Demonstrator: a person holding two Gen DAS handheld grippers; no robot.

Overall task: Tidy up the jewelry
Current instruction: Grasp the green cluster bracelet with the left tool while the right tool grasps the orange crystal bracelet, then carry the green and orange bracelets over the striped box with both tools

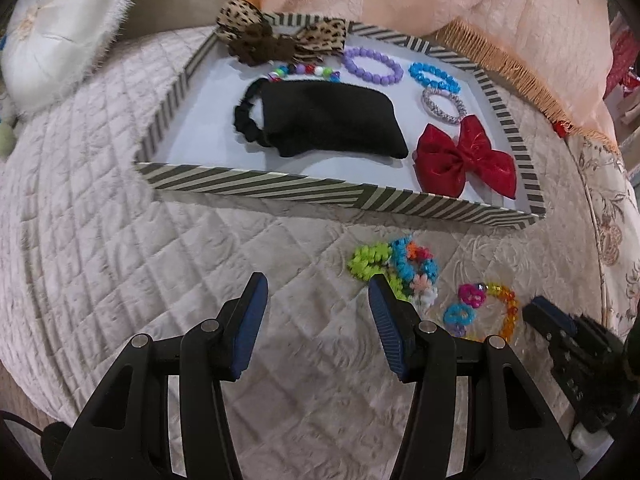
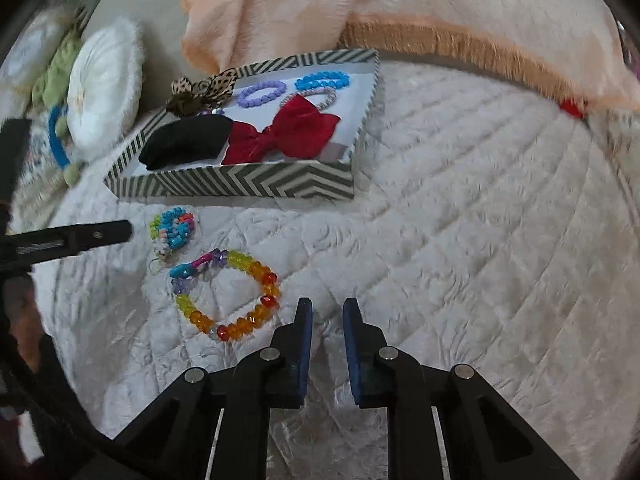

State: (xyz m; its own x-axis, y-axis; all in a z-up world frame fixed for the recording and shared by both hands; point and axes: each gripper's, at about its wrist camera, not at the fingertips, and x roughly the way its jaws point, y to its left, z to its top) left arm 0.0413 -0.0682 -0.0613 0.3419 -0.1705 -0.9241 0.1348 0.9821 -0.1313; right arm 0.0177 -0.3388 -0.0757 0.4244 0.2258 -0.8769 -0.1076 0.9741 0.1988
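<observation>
Hiding part of neon bracelets (image 1: pixel 394 266), left gripper (image 1: pixel 318 300) jaws apart

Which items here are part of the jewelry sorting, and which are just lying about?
Job:
striped tray
rainbow bead bracelet
bright bracelet pile
purple bracelet
blue bracelet
red bow

Lying about:
white fluffy cushion
peach blanket
quilted bedspread

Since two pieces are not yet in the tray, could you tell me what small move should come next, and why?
Probably open the right gripper and shift it left over the rainbow bracelet. Its jaws stand narrow with nothing between them, and the bracelet lies on the quilt just left of its tips, outside the tray.
</observation>
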